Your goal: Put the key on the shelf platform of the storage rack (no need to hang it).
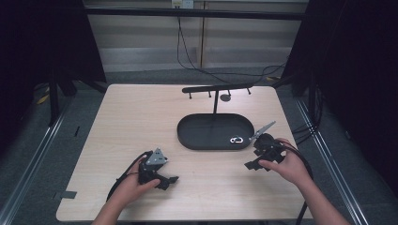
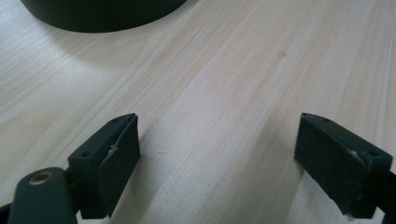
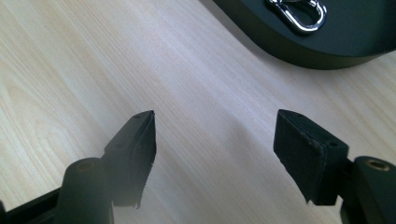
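One small silver carabiner clip (image 1: 237, 139), glossy metal, lies inside the black oval tray (image 1: 187, 133), near its right end. Beside the tray, left gripper (image 1: 165, 180) and right gripper (image 1: 253, 161) both gape wide, holding nothing.

Black tray (image 2: 98, 16) cut off by top edge in left gripper view. Silver clip (image 3: 296, 13) cropped at top in right gripper view, tiny in high view.
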